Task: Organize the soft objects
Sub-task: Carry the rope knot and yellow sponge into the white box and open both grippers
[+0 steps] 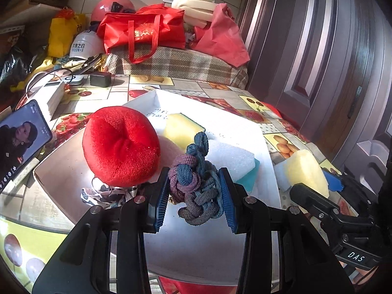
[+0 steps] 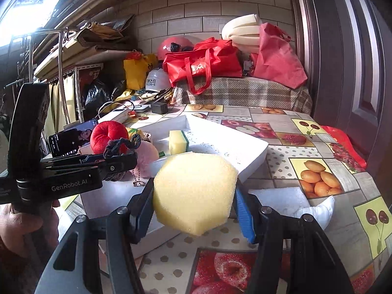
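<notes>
While both loads hang in the air above the white box (image 1: pixel 257 132), the left tongs (image 1: pixel 194 191) are pinching a knot of hair ties (image 1: pixel 196 171) in blue and purple, and the right tongs (image 2: pixel 194 196) are pinching a yellow sponge (image 2: pixel 193 191) at its two sides, just beside the box's near corner. The box sits on the fruit-patterned tabletop (image 2: pixel 281 171) and already holds a red plush apple (image 1: pixel 120 144), a yellow-and-green scrubbing sponge (image 2: pixel 178 142) and a white foam block (image 1: pixel 230 158). The ties look light and limp — loops dangle below the pads, so a grip through the thick middle of the knot seems safest, lest a single loop slip free. The sponge looks featherlight and springy; it bulges past the pads, and a squeeze across its broad middle should hold it without much force. Neither thing seems fragile, so dropping them into a free patch of the box carries little risk beyond a bounce.
</notes>
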A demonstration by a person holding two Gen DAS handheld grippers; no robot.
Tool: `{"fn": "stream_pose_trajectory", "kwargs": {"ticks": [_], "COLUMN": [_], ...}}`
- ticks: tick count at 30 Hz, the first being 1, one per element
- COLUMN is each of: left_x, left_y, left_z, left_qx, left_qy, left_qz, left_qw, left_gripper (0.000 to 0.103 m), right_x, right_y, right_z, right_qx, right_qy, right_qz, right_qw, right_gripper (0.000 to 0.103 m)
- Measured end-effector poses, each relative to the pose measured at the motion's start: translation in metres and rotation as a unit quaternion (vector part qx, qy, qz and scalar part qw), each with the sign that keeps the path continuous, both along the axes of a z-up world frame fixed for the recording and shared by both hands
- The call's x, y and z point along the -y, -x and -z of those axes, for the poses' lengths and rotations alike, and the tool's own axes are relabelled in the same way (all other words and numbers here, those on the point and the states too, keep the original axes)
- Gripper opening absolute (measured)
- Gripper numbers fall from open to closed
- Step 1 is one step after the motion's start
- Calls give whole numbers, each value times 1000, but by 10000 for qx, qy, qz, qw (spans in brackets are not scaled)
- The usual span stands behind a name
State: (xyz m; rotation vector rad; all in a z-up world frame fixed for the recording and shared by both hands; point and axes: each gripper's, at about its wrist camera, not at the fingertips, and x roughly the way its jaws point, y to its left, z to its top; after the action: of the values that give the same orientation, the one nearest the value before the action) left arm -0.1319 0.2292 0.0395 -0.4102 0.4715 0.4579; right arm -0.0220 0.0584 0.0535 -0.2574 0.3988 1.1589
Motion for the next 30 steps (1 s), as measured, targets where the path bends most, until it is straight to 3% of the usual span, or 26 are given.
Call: {"fn": "stream_pose_trajectory", "kwargs": {"ticks": [9, 14, 21, 25, 28, 30], "left_x": [-35, -36, -40, -39, -35, -33], "left_y": [5, -6, -17, -20, -21, -18], "left_z": [1, -2, 1, 1, 0, -2], "left_qx": [-38, -404, -670, -755, -801, -799], "left_qy": [94, -434, -584, -628, -762, -884], "left_qz": [-559, -802, -803, -794, -862, -1045], "left_qw": [9984, 9950, 9928, 9920, 9901, 9874], "left_gripper": [39, 39, 39, 39, 45, 47], "right_x": [-49, -78, -98, -99, -98, -98], "right_y": [11, 2, -31, -34, -24, -25], "right_z": [7, 17, 17, 17, 14, 13], "right_qx": [-215, -613, -647, -682, -419, -347], "right_qy": [390, 789, 782, 792, 783, 803], "right_qz": [-566, -803, 43, 183, 218, 366], "right_qw": [9974, 9918, 9948, 9944, 9958, 9955], "right_gripper": [59, 59, 59, 60, 67, 80]}}
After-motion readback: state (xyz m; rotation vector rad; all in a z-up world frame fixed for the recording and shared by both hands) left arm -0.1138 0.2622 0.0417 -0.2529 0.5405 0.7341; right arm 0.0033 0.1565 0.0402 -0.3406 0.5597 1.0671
